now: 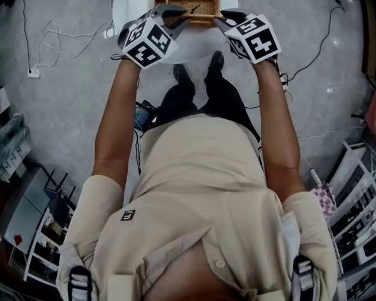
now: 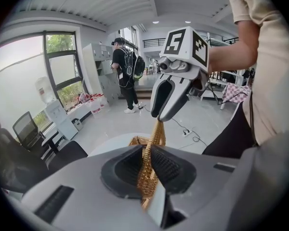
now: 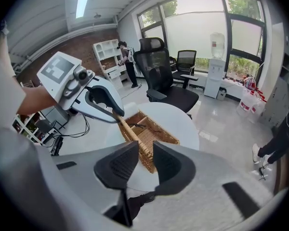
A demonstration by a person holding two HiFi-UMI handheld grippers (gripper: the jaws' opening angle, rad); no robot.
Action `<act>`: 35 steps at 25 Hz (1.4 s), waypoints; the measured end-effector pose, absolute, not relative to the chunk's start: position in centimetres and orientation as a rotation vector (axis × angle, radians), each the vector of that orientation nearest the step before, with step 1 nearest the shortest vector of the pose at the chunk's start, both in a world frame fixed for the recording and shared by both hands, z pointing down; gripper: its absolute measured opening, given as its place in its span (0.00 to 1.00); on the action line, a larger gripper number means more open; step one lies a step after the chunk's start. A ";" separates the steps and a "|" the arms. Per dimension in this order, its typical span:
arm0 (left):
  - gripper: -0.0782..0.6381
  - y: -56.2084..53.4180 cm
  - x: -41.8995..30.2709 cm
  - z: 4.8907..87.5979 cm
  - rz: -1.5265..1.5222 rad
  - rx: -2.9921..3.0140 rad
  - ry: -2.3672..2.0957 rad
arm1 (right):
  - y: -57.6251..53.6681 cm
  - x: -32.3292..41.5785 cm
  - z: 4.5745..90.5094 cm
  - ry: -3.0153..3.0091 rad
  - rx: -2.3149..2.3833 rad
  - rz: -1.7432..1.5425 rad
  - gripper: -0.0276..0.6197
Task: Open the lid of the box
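Holding the lid (image 3: 133,137) from both ends here: the left gripper (image 2: 148,165) is clamping its fingers (image 2: 171,166) hard on one end of the wicker panel, with the weave squeezed right between them, and the right gripper (image 3: 145,159) is grasping the other end, its fingers (image 3: 116,165) sitting a bit wider with the thick woven edge wedged in between. So the lid is running straight from one gripper to the other, and it looks like it's standing up on its edge along the near side of the box (image 3: 159,131) rather than lying flat, though I can't tell exactly how far it's tipped. The box itself is sitting on the round white desk (image 3: 185,121), open side showing, pretty much in the middle. From the head view both arms are reaching straight out over the desk. A black office chair (image 3: 159,73) is parked just behind the desk, and a person (image 2: 126,71) with a backpack is standing well off across the room.
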State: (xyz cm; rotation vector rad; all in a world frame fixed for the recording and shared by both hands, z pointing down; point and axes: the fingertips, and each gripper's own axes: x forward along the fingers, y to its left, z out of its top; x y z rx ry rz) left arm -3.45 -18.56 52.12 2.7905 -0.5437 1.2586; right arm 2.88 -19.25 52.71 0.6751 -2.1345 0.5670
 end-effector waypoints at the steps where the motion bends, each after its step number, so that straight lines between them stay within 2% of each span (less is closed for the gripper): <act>1: 0.18 -18.5 -3.8 52.2 1.261 2.789 -0.537 | -19.2 2.6 52.8 -2.131 0.670 0.570 0.18; 21: 0.18 -13.7 -5.1 51.5 1.225 2.758 -0.362 | -14.9 1.2 53.7 -2.058 0.594 0.602 0.18; 35: 0.18 -13.6 -5.3 46.3 1.135 2.821 -0.469 | -11.2 2.0 54.9 -1.998 0.564 0.624 0.19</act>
